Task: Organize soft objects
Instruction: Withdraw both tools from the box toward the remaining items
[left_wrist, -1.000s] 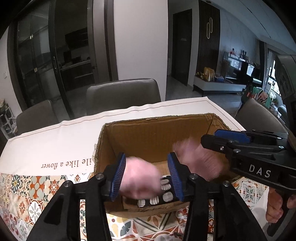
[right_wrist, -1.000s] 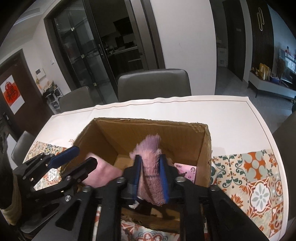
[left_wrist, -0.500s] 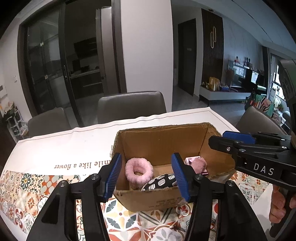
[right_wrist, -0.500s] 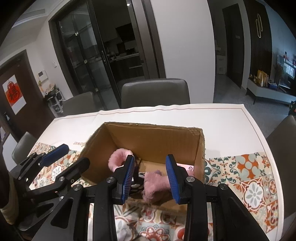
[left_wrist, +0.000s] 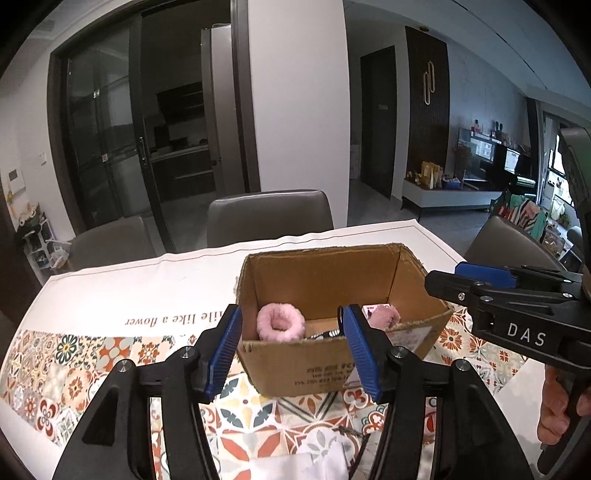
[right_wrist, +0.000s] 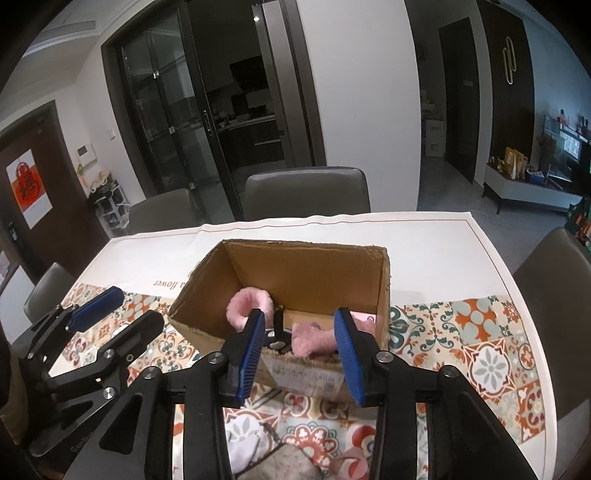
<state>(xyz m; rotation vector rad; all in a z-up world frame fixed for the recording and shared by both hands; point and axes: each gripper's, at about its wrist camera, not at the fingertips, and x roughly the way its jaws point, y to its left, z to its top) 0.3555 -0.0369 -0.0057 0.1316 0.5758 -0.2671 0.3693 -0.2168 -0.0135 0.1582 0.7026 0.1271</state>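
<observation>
Hanging spread wide and empty, the left gripper (left_wrist: 291, 347) sits just short of the near wall of the box (left_wrist: 295, 363), touching nothing. The right gripper (right_wrist: 300, 341) is equally wide, nothing between its blue pads (right_wrist: 347, 354), also held before the box. Inside, a fluffy pink ring (left_wrist: 280, 326) leans near the left wall; a second pink fuzzy piece (right_wrist: 314, 339) lies toward the right, with a dark spotted item (left_wrist: 325, 334) between them on the floor of the box. The box stands open-topped on a cloth (left_wrist: 110, 295), white with patterned tiles, on the table.

The left view shows the right gripper from the side, a hand (left_wrist: 554, 410) on its handle. The right view alone shows soft items on the cloth below the grippers: a grey one (right_wrist: 288, 463) and a pink bit (right_wrist: 351, 467).
</observation>
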